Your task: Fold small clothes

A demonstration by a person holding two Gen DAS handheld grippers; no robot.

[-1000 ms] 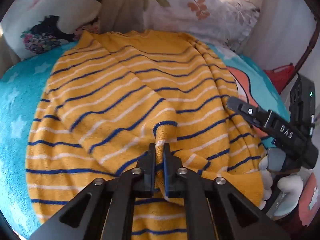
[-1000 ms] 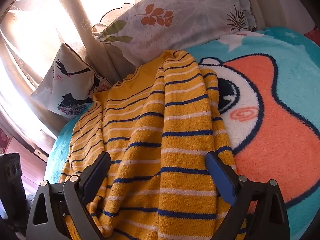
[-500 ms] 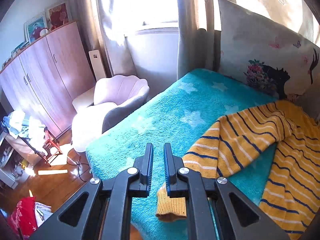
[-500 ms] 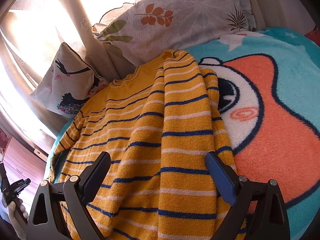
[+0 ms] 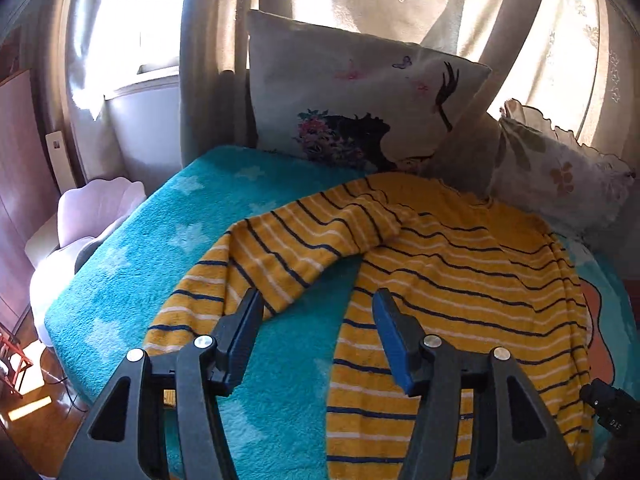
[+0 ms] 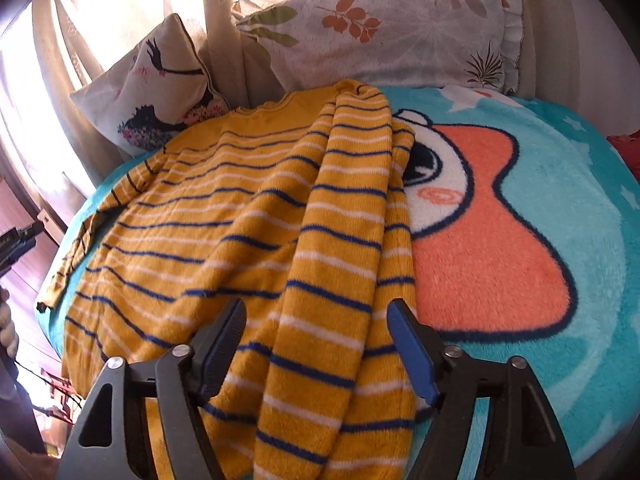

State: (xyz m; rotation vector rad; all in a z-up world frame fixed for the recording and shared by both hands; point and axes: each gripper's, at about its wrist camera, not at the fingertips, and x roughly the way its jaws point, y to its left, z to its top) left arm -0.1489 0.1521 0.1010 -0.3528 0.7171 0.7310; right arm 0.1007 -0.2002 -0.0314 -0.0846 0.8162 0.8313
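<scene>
A yellow sweater (image 5: 460, 272) with blue and white stripes lies flat on the teal blanket (image 5: 160, 240). One sleeve (image 5: 280, 256) stretches out to the left across the blanket. My left gripper (image 5: 318, 300) hovers beside it, jaws opening, with only blanket between them. In the right wrist view the other sleeve (image 6: 340, 240) lies folded over the sweater's body (image 6: 192, 208). My right gripper (image 6: 316, 312) straddles that sleeve with its jaws closing, the pads still clear of the cloth. Each gripper shows at the edge of the other's view: right gripper (image 5: 612, 412), left gripper (image 6: 16, 240).
Two pillows (image 5: 360, 100) (image 6: 380, 28) lean against curtains at the head of the bed. The blanket carries an orange cartoon figure (image 6: 500, 248). A pale armchair (image 5: 92, 208) and wooden floor (image 5: 28, 420) lie past the bed's left edge.
The left gripper, shut on the sleeve cuff a second ago, carried it out to the left edge and has let it go. The right gripper has shifted and its jaws have narrowed around the folded sleeve.
</scene>
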